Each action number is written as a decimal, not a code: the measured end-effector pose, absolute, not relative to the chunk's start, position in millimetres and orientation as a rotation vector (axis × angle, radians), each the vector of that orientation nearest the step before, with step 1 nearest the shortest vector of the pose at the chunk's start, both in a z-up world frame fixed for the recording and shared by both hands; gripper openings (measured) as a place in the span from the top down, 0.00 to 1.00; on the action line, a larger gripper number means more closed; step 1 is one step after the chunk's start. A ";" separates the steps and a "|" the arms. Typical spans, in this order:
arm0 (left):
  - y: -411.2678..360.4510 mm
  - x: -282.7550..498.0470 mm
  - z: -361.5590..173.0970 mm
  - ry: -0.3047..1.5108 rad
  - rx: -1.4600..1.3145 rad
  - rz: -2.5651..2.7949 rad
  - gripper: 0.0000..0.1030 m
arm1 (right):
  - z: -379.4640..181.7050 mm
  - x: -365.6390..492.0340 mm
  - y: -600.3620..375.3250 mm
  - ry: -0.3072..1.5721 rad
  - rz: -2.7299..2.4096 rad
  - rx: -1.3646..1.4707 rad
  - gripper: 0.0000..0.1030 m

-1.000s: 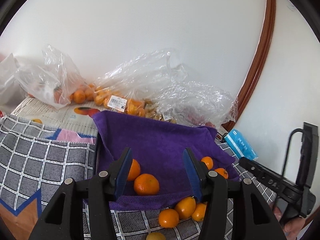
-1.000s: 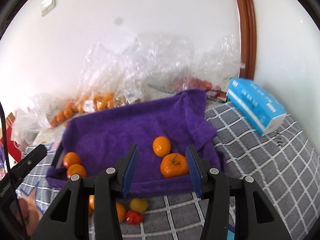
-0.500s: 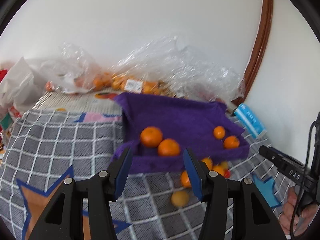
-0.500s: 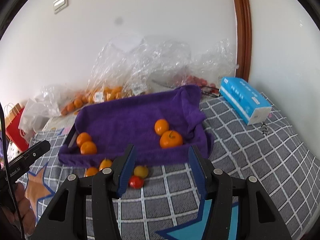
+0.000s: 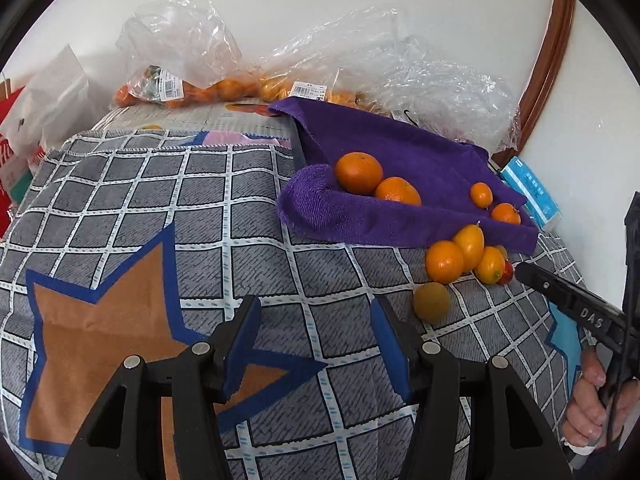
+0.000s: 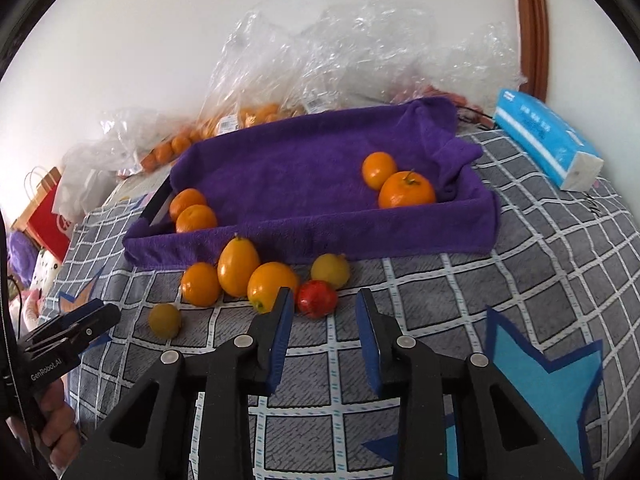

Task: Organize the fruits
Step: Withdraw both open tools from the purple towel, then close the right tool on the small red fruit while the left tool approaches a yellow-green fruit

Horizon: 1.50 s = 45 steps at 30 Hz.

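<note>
Before the purple-lined tray, both grippers, left opening and right closing (each empty), approach loose fruit; next, a careful grasp.

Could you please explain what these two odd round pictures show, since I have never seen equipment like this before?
There is no robot here: a person holds a two-finger clamp tool in each hand, and each tool carries a wide-angle camera looking along its fingers, hence the round pictures. One picture comes from the left gripper, the other from the right gripper. Each view also catches the other tool at its edge.

Both look down at a grey checked cloth. On it stands a tray lined with a purple towel holding four oranges. In front lie loose fruits: orange and yellow ones and a small red fruit. Behind are plastic bags of fruit, and a blue tissue pack lies to one side.

Neither gripper holds anything; the left jaws are opening, the right closing.
</note>
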<state>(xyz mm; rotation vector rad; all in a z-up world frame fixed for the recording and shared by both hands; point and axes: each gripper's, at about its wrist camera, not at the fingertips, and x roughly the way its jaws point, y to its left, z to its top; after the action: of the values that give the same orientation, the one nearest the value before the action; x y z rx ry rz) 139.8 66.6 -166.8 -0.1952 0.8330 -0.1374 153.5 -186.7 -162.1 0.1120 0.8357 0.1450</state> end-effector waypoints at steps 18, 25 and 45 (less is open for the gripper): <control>66.5 139.8 -168.4 0.840 -0.220 -0.154 0.47 | -183.2 176.5 -167.1 0.897 0.168 -0.045 0.72; 67.3 139.2 -167.9 0.832 -0.224 -0.163 0.47 | -182.0 173.9 -167.7 0.886 0.182 -0.040 0.75; -29.4 153.4 -172.3 0.885 0.019 -0.197 0.76 | -159.1 112.6 -234.3 0.799 0.078 0.112 0.75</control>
<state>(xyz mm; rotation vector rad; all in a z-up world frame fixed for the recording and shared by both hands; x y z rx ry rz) 153.4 -29.4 -172.3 0.0194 0.8853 -0.1969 112.6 -234.3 -159.1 0.1125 0.7990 0.0780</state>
